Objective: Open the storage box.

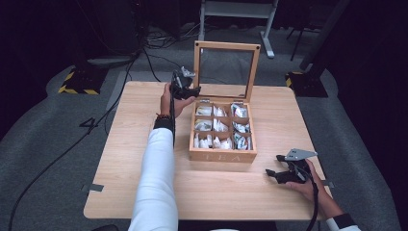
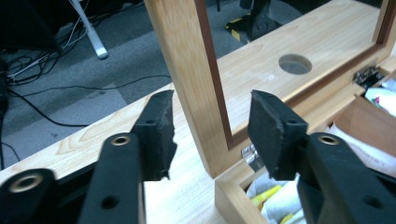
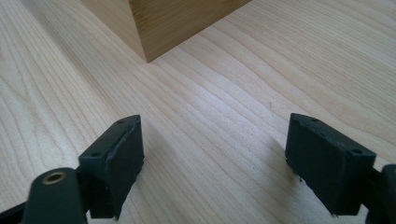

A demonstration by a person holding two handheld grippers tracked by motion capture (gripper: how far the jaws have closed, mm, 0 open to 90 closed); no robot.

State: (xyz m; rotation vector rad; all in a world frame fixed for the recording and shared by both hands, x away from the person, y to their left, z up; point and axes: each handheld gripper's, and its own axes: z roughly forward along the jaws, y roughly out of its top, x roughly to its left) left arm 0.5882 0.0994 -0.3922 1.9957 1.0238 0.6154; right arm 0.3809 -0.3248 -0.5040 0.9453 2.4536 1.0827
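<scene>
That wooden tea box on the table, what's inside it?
The tea box is split into compartments, all holding pale tea bag packets, some marked green or yellow. Its glass-paned lid stands open. What lies under the top packets is covered.

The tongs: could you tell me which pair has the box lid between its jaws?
The left tongs: the lid's frame stands between them, untouched.

Tea box [image 1: 222,155] is set mid-table [image 1: 134,159], lid [image 1: 226,46] stood upright at its far edge. Sachets [image 1: 219,126] are held in its compartments. Left gripper [image 1: 192,90] is positioned at the lid's left post, right gripper [image 1: 272,173] rested near-right of the box.
</scene>
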